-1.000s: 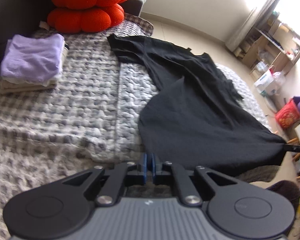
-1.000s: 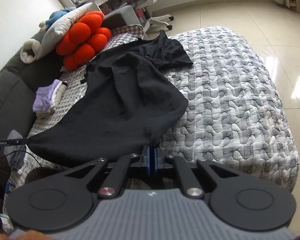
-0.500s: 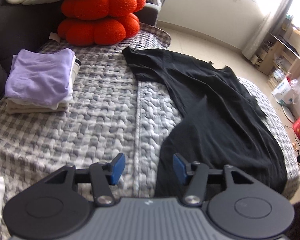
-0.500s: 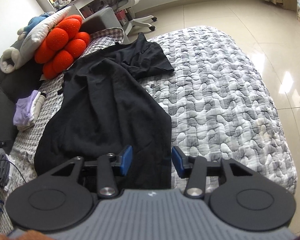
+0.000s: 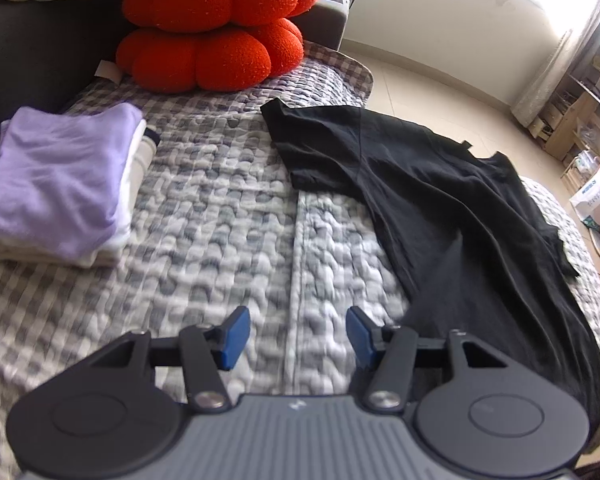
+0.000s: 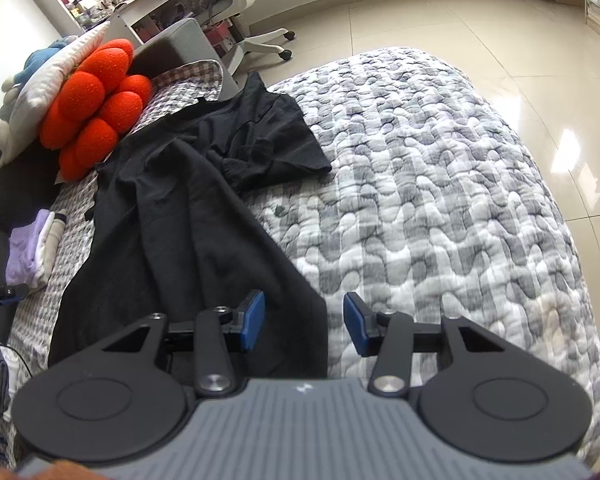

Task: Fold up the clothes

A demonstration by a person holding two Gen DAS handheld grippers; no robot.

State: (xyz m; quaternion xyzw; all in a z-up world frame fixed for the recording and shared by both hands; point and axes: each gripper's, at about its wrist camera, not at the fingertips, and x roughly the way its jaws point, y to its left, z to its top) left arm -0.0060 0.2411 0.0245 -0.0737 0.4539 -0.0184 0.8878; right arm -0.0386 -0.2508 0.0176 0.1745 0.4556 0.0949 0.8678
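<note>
Both our left gripper [image 5: 296, 334] and right gripper [image 6: 304, 322] stood apart and empty, the crumpled black cotton T-shirt [image 5: 440, 208] lying ahead on the grey quilted bed [image 5: 220, 240]. We judged its bunched sleeve [image 6: 268, 148], far ahead of the right gripper, might get folded in creased.

black garment [image 5: 452, 216]: 1 | orange-red lobed plush cushions [image 5: 216, 28]: 2 | stack of folded clothes, lilac on top [image 5: 56, 184]: 1 | white office chair [image 6: 236, 4]: 1

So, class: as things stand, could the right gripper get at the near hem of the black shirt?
Probably yes: the right gripper is open and empty, the black shirt lies flat just beyond its jaws, with nothing between.
</note>
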